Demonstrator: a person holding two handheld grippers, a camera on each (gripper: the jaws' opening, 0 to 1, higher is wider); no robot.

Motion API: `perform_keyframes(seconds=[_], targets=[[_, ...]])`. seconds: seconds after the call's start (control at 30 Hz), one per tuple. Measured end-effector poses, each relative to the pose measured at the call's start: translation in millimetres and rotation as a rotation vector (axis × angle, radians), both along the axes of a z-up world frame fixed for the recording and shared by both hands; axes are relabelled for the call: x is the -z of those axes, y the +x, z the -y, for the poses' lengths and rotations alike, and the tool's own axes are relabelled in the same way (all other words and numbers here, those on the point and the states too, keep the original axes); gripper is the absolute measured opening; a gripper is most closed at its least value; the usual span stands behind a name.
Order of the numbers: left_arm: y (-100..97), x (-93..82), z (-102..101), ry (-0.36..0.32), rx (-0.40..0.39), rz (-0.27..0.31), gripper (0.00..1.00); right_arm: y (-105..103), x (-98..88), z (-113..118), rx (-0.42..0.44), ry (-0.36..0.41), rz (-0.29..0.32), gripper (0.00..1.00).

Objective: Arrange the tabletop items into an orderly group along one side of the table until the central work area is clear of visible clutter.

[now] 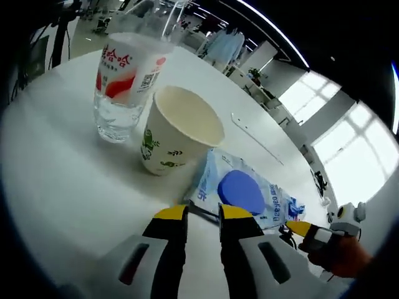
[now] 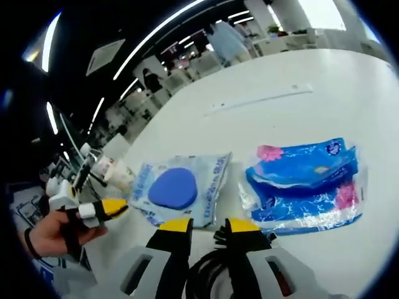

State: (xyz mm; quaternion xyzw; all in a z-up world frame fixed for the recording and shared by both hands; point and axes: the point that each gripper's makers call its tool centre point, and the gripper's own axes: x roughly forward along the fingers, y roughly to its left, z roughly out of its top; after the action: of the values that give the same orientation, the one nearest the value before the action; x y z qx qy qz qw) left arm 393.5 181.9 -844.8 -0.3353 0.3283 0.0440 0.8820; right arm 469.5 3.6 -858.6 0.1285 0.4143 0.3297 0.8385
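Blue-disc packet (image 1: 246,193) flat, crinkled, beside white paper cup (image 1: 176,132).

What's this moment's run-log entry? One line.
left hand-held gripper: at wipes pack edge | right hand-held gripper: black cable between jaws | paper cup, bottle adjacent | tissue pack beside wipes
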Motion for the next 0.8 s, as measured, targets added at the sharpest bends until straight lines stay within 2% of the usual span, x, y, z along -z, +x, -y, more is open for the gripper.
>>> perform_keyframes(seconds=[0.2,0.33,0.47,0.53,0.7,0.8], targets=[[-5.5,1.0,27.0,0.012,0.069,0.004,0.16,-5.4,-4.9,18.2,0.018,-0.017,0.026,0.19],[-6.1,2.6,47.0,-0.006,0.103,0.005,0.16,-11.9,-5.9,36.4,0.041,-0.024,0.038,0.19],[-7.3,3.2,74.3,-0.028,0.154,0.014,0.16,-11.2,-6.9,55.9,0.071,-0.025,0.047,0.19],[-8.3,1.4,91.0,-0.028,0.204,0.027,0.18,-11.5,-7.1,64.4,0.086,-0.028,0.053,0.19],[-5.9,1.9,120.8,-0.059,0.249,0.039,0.18,-16.8,3.5,84.6,0.106,-0.040,0.029,0.19],[-5.0,1.5,138.9,-0.071,0.289,0.043,0.18,-30.6,3.1,89.4,0.110,-0.045,0.014,0.19]])
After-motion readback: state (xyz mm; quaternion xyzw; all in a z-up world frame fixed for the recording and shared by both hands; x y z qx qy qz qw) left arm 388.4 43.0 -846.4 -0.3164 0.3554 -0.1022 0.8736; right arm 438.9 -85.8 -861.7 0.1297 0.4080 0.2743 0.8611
